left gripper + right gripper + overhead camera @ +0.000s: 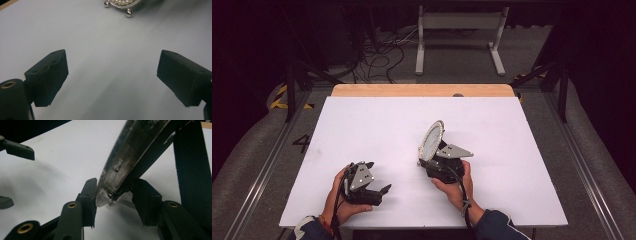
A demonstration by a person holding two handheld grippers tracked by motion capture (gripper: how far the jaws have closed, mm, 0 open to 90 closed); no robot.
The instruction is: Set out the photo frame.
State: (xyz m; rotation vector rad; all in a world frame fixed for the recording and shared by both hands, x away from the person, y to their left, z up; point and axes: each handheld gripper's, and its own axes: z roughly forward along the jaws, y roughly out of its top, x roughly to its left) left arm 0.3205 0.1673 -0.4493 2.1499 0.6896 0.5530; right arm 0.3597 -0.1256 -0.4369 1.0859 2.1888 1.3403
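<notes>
While the white desk spreads wide under both hands, a wooden strip shows along its far edge, and beyond that stand a grey floor and a white metal frame.

The right tool sits ahead of the person's right hand, and its jaws are closed on the lower edge of an oval picture frame. The frame stands tilted above the tool, rising up and away from it, with a beaded silver rim. In the right gripper view the frame's dark back and its black stand run upward from between the jaws, which press on it from either side; whether the frame's bottom touches the desk I cannot tell.

The left tool is held in the left hand, off to the left side of the right tool and well apart from it. Its jaws stand wide apart with nothing between them, only bare desk below. Ahead of the left tool, in its own view, the frame's beaded lower rim and two small silver ball feet show.
</notes>
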